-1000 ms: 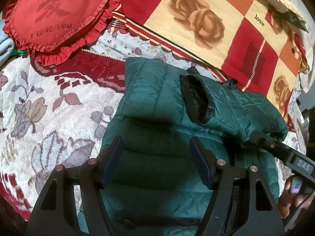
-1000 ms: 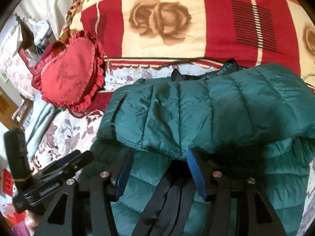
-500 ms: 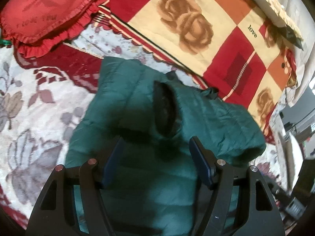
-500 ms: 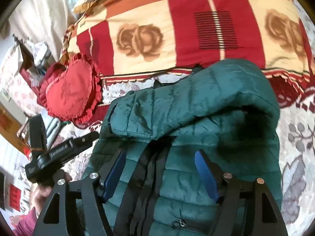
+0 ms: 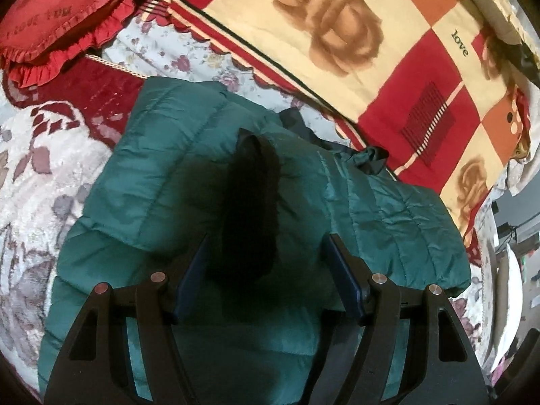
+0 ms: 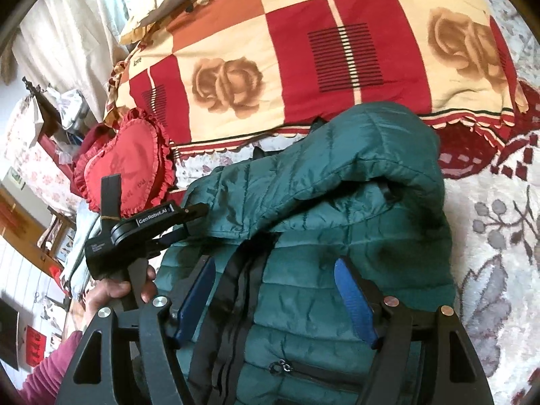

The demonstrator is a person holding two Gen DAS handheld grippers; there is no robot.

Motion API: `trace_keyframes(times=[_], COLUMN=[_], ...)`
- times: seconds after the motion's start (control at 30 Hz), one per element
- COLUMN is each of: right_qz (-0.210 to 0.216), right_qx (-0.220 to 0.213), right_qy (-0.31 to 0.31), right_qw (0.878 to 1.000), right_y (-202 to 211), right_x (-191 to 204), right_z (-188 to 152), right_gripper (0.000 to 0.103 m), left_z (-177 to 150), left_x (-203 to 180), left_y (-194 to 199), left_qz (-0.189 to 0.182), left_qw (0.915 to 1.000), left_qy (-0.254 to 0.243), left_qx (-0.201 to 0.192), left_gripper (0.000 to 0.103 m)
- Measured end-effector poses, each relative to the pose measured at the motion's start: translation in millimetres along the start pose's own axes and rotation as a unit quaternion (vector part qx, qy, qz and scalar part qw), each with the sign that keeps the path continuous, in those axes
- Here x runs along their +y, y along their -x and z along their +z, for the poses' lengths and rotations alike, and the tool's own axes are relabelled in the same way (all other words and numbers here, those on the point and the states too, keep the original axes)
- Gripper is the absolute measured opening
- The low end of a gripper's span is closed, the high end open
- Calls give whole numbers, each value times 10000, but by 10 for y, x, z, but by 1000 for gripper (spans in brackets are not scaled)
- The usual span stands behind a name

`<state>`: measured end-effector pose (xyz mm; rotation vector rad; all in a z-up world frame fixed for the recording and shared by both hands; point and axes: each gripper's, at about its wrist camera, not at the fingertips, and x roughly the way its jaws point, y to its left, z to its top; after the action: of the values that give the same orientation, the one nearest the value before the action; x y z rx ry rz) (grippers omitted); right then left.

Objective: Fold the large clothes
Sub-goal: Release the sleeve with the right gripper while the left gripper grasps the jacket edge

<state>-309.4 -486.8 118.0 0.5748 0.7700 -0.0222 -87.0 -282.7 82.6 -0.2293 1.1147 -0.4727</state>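
Two grippers: both hanging over one green puffer jacket, neither one pinching anything.
Left gripper: fingers standing spread, nothing gripped; dark sleeve cuff lying just ahead, in line with the gap between the blue pads.
Right gripper: jaws having just been opening, now spread wide; black zipper placket running under the gap, fabric not pressed.
Jacket: lying flat on the floral bedspread, directly below and ahead of both tools; sleeves already lying folded across the chest.
Long axis: running away from each tool, hem end nearest, collar end farthest.
Key relation: cuff sitting closest to the left gripper, so that hand looks better placed for the sleeve; hem and pocket zip sitting under the right one.
Likely next: judging a regrasp at the near hem for folding it toward the collar; bulky padding could be springing back.
Beyond jacket: rose-print quilt lying just past the collar.
Farthest left: red heart cushion resting well apart from the jacket.
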Motion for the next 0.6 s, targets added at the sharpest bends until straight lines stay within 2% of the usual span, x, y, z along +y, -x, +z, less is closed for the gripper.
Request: trace_keyframes(times=[0.03,0.07,0.1,0.17,0.3,0.4,0.5,0.6], right_qz=[-12,-29,-47,-84,-234,-390,-578,-790], right_qx=[-12,-35,-60,-129,-376,-601,-661,-472], right_qy=[-32,-74,-108,-172,-222,-401,-553,-384], right_qw=[10000,10000,9999,9997,9988,9966,9946,9950], right_y=[13,30,47,101,243,302,194,-81], right_x=[-24,-50,-66,-110,-178,-258,-305,-302], right_z=[3,10,14,48,182,314,455,553], right_gripper=[71,71,71,71,71,71,71,71], left_z=[1,-1,5,27,203,369,435,376], left_x=[-24,-50,-83,-110,-39,123,303,463], left_y=[-18,-27,-38,23,344,512,484,335], left_qz=[-45,-62,-107,-136,-133,-28,136,284], left_qw=[10000,9999,9995,9990,9973,9963,9968,9981], left_qy=[-65,-157,-280,-427,-516,-464,-394,-274], left_qx=[0,13,64,-21,-505,-717,-677,-474], left_gripper=[59,38,30,23,22,22,22,22])
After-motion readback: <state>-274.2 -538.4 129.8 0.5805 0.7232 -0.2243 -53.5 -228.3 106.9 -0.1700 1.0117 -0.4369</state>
